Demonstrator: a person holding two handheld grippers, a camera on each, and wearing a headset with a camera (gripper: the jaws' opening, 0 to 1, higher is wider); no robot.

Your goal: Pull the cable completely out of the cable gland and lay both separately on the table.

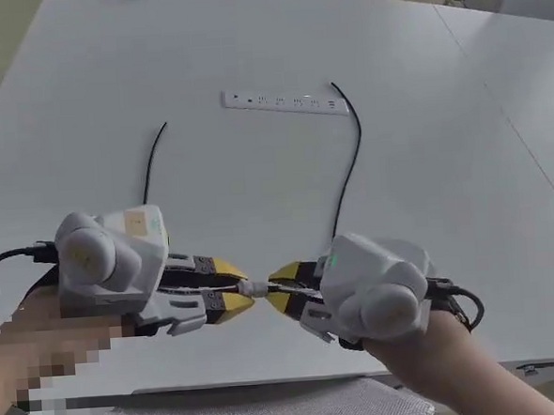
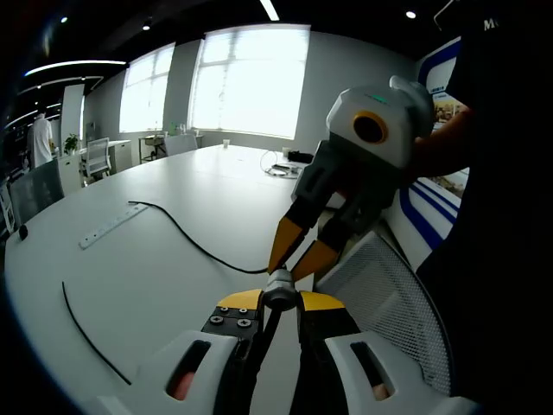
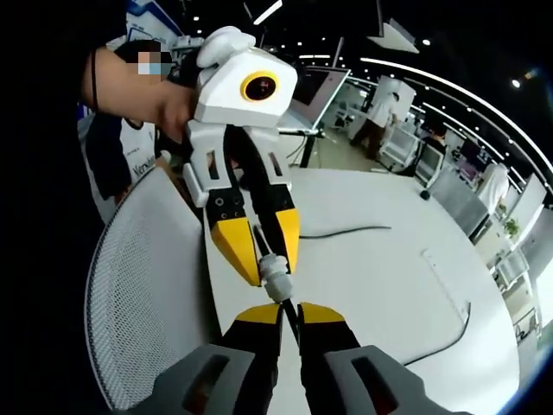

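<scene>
Head view puts the work low at 6 o'clock, over the near edge of the bench (image 1: 425, 161). The left gripper (image 1: 237, 290) comes in from 9 o'clock and the right gripper (image 1: 284, 287) from 3 o'clock. Their tips almost meet, with the small pale cable gland (image 1: 257, 288) between them. Everything is held in the air, and neither part lies on the bench yet.

Left gripper view shows its own jaws clenched on the gland, which sits right at their yellow tips at 12 o'clock. A dark strand runs back from it toward 6 o'clock between the jaws. Right gripper view shows the cable (image 3: 292, 327) leaving the gland's ribbed end and dropping straight into that gripper's own jaws, which are pinched tight on it just beside the gland. The gland is tiny in all three views, so the strand behind it seems to be the cable's tail threaded through, though that is not certain.

The coming move turns on one relation. In the head view the cable's long axis runs along the 9-to-3 line, in line with both pairs of jaws. The gland is on the 9 o'clock side and the gripped cable on the 3 o'clock side. On that reading the right gripper should pull straight toward 3 o'clock while the left steadies the gland. A sideways pull would likely bind the cable. The extraction looks barely begun, with both lay-downs left.

Toward 12 o'clock a power strip (image 1: 285, 102) and a loose black lead (image 1: 350, 165) lie on the bench, well apart from the work.
</scene>
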